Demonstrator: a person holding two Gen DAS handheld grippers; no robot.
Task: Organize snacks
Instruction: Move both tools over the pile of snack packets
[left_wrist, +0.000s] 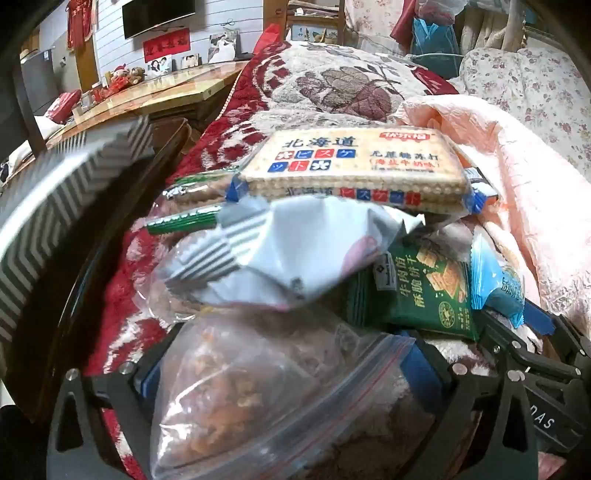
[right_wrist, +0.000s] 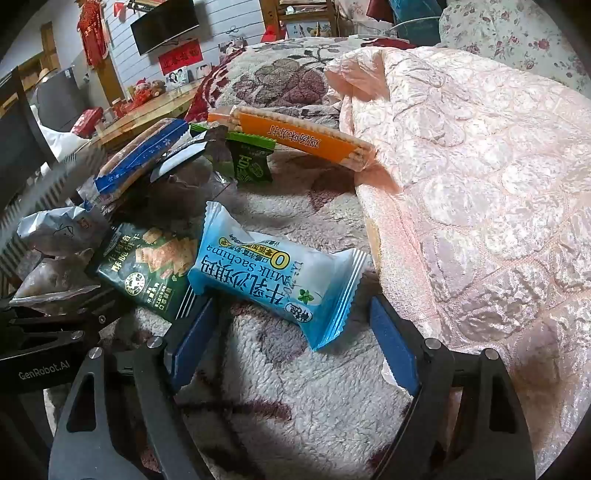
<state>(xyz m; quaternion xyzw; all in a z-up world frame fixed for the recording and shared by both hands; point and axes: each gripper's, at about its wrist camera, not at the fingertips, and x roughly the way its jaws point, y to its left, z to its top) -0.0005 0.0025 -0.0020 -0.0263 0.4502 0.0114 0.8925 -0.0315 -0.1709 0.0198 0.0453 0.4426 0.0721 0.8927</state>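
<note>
Here, right tongs (right_wrist: 291, 354) spread wide, blue sachima packet (right_wrist: 277, 278) lying between fingertips.

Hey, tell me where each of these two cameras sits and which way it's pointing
Left wrist: on the left gripper, looking forward over the zip bag of nuts between its fingers toward the cracker pack.
Right wrist: on the right gripper, looking forward over the blue sachima packet; its open blue fingers show.
Shared: the green cracker packet, the sachima packet, the floral blanket.
</note>
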